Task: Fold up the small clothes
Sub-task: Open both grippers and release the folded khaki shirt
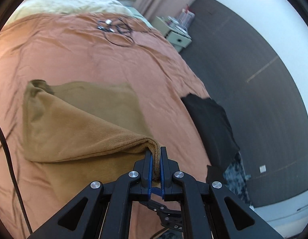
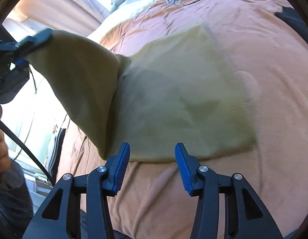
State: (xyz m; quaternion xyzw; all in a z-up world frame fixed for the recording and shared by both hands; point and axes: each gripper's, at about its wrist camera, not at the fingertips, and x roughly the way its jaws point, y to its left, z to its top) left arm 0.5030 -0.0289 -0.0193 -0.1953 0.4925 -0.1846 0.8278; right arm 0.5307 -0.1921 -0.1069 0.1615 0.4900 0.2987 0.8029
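A tan garment [image 1: 80,123] lies on the orange bedspread [image 1: 78,49], one side lifted and folded over. My left gripper [image 1: 156,155] is shut on the thick folded edge of that garment, which sticks up between the blue pads. In the right wrist view the same garment [image 2: 184,99] spreads flat ahead, its left flap raised by the left gripper [image 2: 37,37] at the upper left. My right gripper [image 2: 152,151] stands open just in front of the garment's near edge, with nothing between its fingers.
A folded black garment [image 1: 211,127] lies at the bed's right edge, with patterned cloth [image 1: 235,173] below it. Tangled black cables [image 1: 118,29] rest at the far end of the bedspread. A white nightstand [image 1: 178,35] stands beyond. A person's hand [image 2: 0,145] and a cable [image 2: 20,141] are at left.
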